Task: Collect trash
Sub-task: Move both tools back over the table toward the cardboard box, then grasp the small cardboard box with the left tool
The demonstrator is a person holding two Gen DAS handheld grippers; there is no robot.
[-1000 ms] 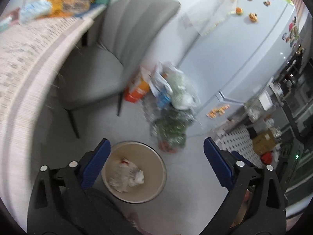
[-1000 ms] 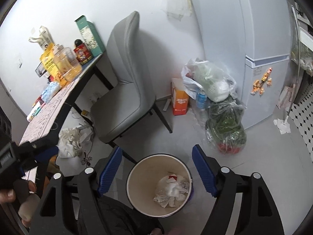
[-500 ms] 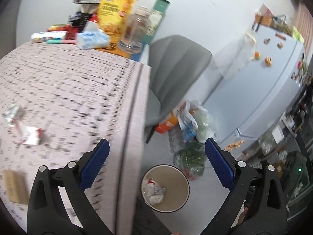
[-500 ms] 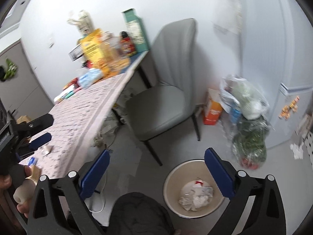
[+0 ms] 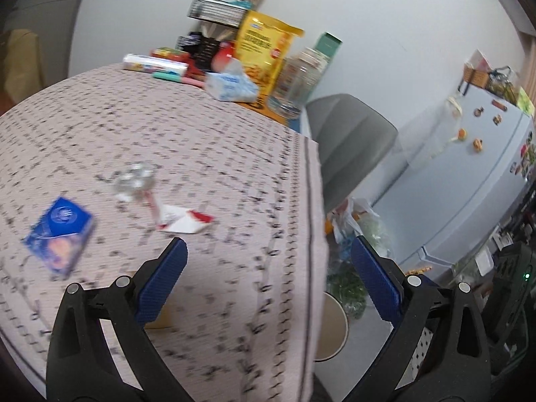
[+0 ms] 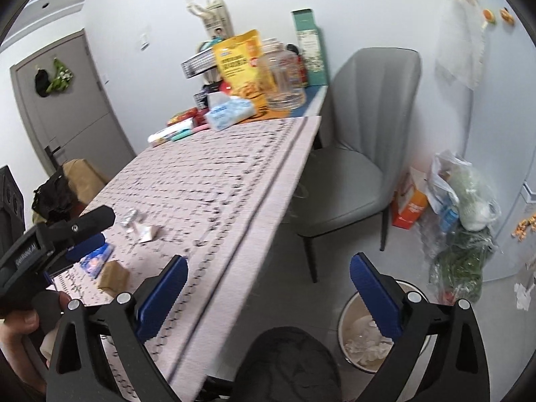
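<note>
On the patterned tablecloth (image 5: 217,154) lie a white and red wrapper (image 5: 182,222), a crumpled clear foil piece (image 5: 134,181), a blue box (image 5: 60,234) and a tan box (image 6: 112,278). My left gripper (image 5: 268,268) is open and empty above the table's near edge, just short of the wrapper. My right gripper (image 6: 268,284) is open and empty over the table's side edge. The round bin (image 6: 368,341) with crumpled paper stands on the floor below; its rim shows in the left wrist view (image 5: 335,328). The left gripper also shows in the right wrist view (image 6: 67,234).
A grey chair (image 6: 361,154) stands beside the table. Snack bags, a glass jar (image 6: 284,80), tissues (image 5: 231,85) and boxes crowd the table's far end. Plastic bags (image 6: 465,214) and an orange carton (image 6: 408,207) sit by the white fridge (image 5: 469,174).
Both grippers have risen and swung left from above the bin to the tabletop. The trash pieces on the cloth have come closer to the left gripper. Both stay open.
</note>
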